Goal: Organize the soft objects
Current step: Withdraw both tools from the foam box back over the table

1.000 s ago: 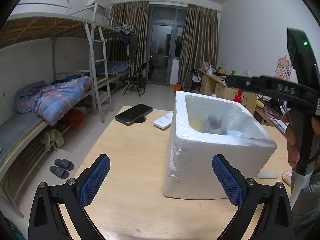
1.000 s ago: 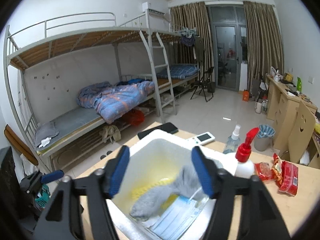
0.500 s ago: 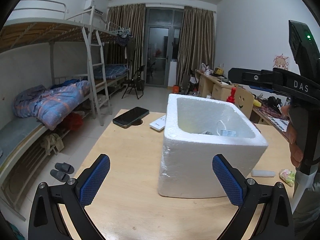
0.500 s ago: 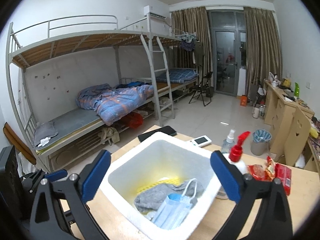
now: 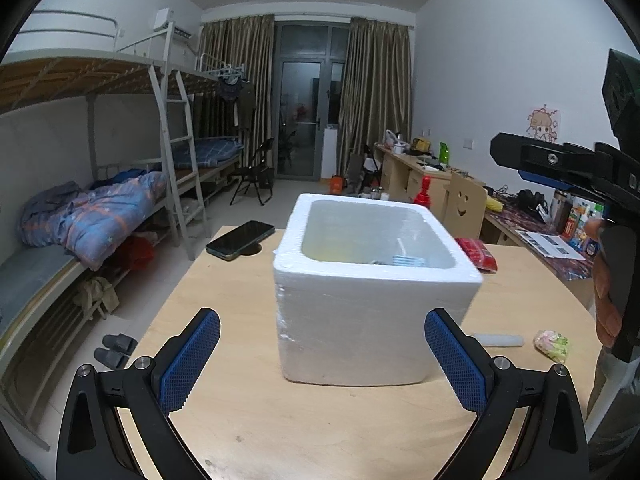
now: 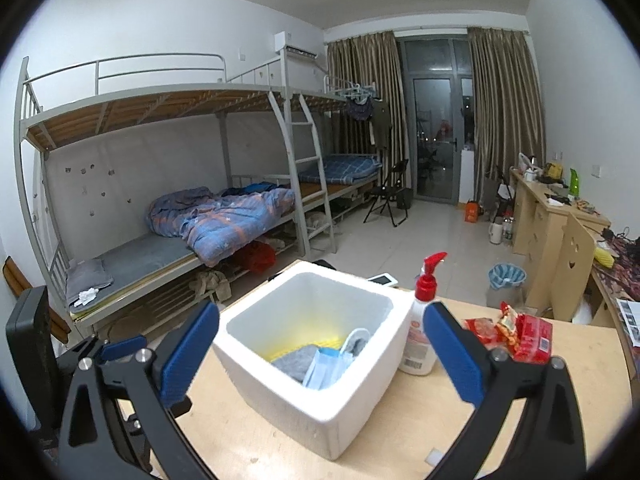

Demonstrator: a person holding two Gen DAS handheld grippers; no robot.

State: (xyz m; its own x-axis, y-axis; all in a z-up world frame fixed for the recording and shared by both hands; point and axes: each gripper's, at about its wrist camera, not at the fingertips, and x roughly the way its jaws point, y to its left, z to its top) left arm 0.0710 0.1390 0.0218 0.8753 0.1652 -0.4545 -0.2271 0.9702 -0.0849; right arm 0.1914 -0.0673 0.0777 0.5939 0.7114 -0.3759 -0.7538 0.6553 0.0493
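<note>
Both hand-held grippers are released: the right hand-held gripper (image 6: pixel 320 356) and left hand-held gripper (image 5: pixel 322 356) spread blue cross-hatched pads, empty. On the pale wooden bench (image 6: pixel 256 444) sits a grainy white foam box (image 6: pixel 320 396) holding a pleated blue mask (image 6: pixel 326 368) over grey cloth (image 6: pixel 294 360). A glossy red-capped bottle (image 6: pixel 422 328) stands beside.

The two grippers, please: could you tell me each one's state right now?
Left gripper: open, holding nothing.
Right gripper: open, holding nothing.
</note>
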